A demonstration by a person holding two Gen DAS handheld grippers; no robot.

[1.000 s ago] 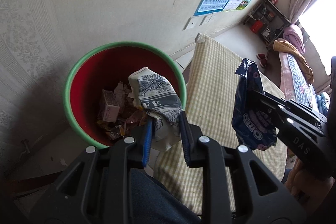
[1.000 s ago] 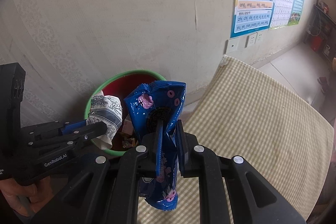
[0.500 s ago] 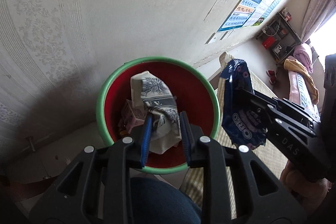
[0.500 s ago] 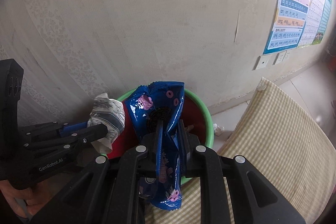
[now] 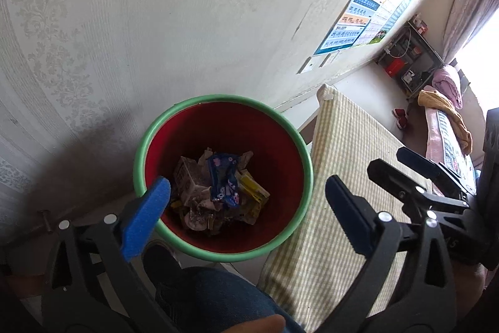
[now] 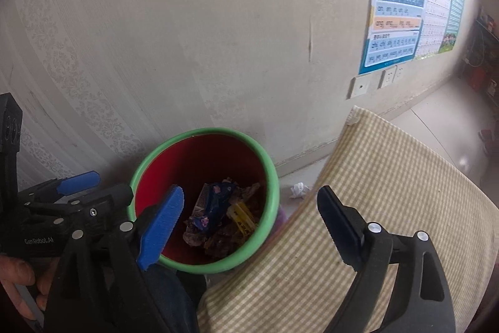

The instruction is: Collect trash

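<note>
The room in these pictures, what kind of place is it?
Probably a lived-in home room: a learning chart on papered wall, a checked-cloth table, bedding by the window, and a red trash bin.

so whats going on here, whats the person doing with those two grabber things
A person is collecting trash with a handheld gripper in each hand. Both the left gripper and the right gripper hang open and empty over a red bin with a green rim that stands against the wall beside a checked cloth surface. A blue snack wrapper lies on top of the other rubbish inside. One crumpled white scrap sits on the floor next to the bin.
</note>
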